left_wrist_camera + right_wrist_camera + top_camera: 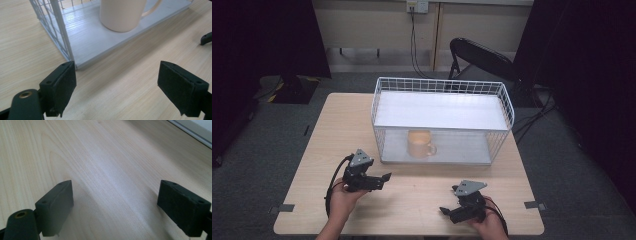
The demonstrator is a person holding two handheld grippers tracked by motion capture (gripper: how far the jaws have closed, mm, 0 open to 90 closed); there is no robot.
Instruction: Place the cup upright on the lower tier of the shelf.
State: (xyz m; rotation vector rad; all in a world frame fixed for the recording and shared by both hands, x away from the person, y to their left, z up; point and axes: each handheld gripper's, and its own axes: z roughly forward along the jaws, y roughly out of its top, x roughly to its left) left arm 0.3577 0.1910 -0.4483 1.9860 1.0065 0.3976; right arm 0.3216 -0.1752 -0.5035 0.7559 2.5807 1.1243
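Your left gripper (379, 179) rests low over the light wooden table (312, 150), in front of the white wire basket rack (442, 86), and its jaws are spread wide with nothing between them. The pale beige ceramic mug (420, 144) stands upright on the lower white shelf (462, 150) of this rack, near the open front edge, with its handle turned to the right side of the high view. In the left gripper view the mug (122, 15) is ahead and a little to the right of the jaws' centre, so I think the reach for it is only beginning.

Turn the left gripper a little toward the mug first, then go forward under the upper shelf and keep the jaws away from the wire corner post (61, 32). Take the round body, not the handle. Your right gripper (448, 212) lies near the table's front edge, jaws also spread and empty; keep it there.
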